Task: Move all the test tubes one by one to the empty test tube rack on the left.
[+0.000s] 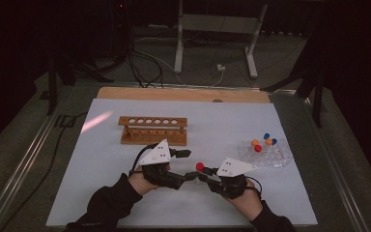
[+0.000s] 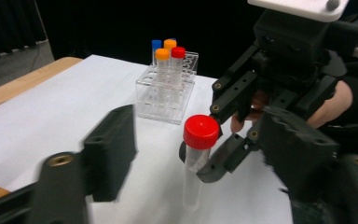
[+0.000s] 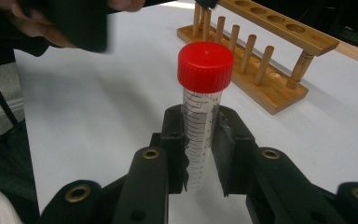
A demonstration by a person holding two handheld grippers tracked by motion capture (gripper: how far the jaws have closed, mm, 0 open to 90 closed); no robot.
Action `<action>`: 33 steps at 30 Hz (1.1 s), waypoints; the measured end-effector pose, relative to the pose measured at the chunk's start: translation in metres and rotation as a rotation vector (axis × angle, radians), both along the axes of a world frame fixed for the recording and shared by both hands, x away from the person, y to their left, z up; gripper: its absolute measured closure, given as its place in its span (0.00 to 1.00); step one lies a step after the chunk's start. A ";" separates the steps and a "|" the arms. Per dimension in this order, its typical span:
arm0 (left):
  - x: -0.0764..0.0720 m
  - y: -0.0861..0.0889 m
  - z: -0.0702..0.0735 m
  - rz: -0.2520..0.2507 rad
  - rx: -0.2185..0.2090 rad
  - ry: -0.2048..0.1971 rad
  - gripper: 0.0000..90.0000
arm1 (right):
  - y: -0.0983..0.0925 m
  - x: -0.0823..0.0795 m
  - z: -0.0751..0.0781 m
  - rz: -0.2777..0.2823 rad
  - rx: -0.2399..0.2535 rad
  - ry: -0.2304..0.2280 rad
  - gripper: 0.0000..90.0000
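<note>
Right gripper view shows the right tool [image 3: 199, 154] clamped on a red-capped centrifuge tube [image 3: 200, 126], its pads pressing the graduated barrel below the cap, the tube upright with its long axis vertical. From the high view, that tube [image 1: 200, 166] hangs above the table [image 1: 101, 193] near its front middle, held between the two hands. The left tool [image 1: 189, 176] lies at about nine o'clock from the tube, pointing toward three o'clock, so the tube sits straight ahead of it.

Left gripper view puts the tube [image 2: 198, 154] in the gap between the left tool's [image 2: 200, 154] own jaws, nearer the right-hand one. Those jaws stand partly apart and blurred; neither pad visibly presses the tube, so I read this tool as open around it. The red cap sits above the jaw line, the clear barrel level with the pads.

The coming move looks like a handover or a cap grip, and it turns on the left jaws closing across the vertical barrel.

At two o'clock from the hands stands a clear plastic rack [image 1: 275, 155] with capped tubes; at eleven o'clock, a wooden test-tube rack [image 1: 152, 130] with empty holes.
</note>
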State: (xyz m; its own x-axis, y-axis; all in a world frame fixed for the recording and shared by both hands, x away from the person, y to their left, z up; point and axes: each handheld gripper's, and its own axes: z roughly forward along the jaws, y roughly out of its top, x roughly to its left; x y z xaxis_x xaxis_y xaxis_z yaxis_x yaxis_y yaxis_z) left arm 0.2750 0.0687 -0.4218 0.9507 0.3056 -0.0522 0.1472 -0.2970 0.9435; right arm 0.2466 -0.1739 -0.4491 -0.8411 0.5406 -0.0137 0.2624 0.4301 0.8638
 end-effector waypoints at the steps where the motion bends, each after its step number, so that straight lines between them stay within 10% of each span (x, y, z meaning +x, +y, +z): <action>1: 0.000 -0.002 -0.001 0.000 0.008 -0.005 0.37 | 0.000 0.000 0.000 0.000 0.000 0.000 0.84; 17: 0.002 -0.023 -0.007 -0.023 0.078 -0.043 0.78 | -0.001 0.000 0.001 -0.003 0.001 -0.001 0.84; 26: 0.004 -0.024 -0.002 -0.018 0.084 -0.047 0.79 | -0.003 0.000 0.002 -0.016 0.023 -0.015 0.81; 33: 0.014 -0.014 0.014 0.017 0.076 -0.049 0.80 | -0.004 0.002 0.000 -0.032 0.044 -0.002 0.58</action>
State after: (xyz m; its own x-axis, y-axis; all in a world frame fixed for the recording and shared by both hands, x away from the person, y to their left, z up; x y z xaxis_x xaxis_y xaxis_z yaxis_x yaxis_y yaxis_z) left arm 0.2885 0.0542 -0.4079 0.9463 0.3229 0.0179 0.1074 -0.3659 0.9244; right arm 0.2482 -0.1775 -0.4493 -0.8232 0.5677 0.0092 0.2737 0.3826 0.8824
